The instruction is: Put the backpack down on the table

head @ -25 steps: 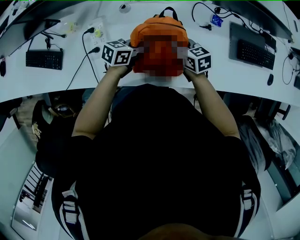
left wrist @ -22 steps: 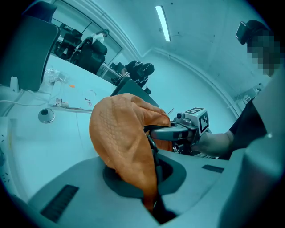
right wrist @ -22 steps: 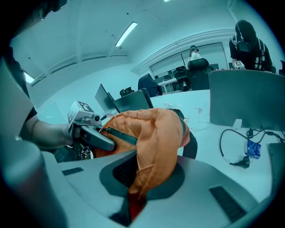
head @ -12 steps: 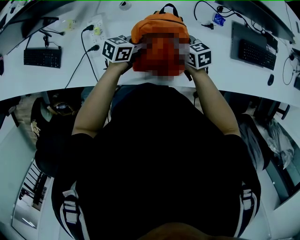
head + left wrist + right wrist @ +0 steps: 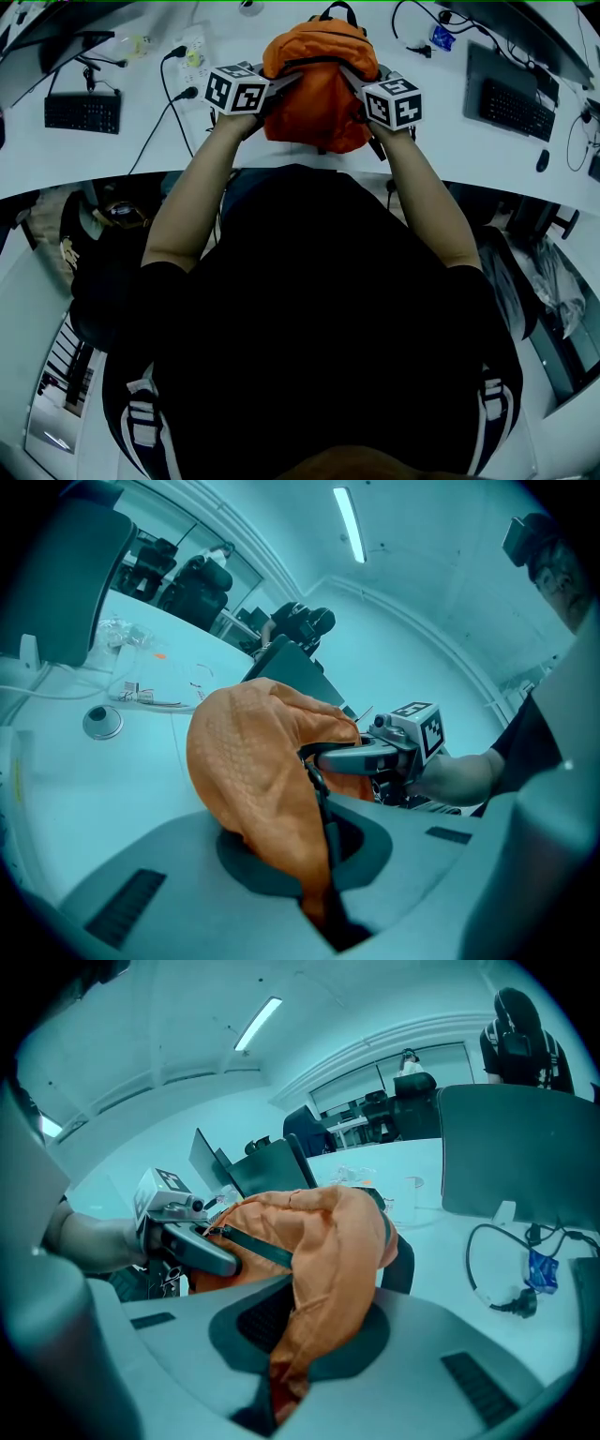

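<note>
- Head view: the orange backpack (image 5: 314, 94) hangs over the white worktop (image 5: 141, 141) between the left gripper (image 5: 292, 79) and the right gripper (image 5: 349, 75) (whether its base touches is unclear).
- Left gripper view: the fingers (image 5: 187, 892) are pressed together, pinching orange fabric and a dark strap (image 5: 323, 827).
- Right gripper view: the fingers (image 5: 450, 1354) likewise clamp bunched backpack fabric.
- One keyboard (image 5: 82, 112) lies well to the left.

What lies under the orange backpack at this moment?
Under the orange backpack, pinched by the left gripper and right gripper, only white table shows around it. The bag covers the surface directly beneath, so whether it touches the table cannot be seen.
</note>
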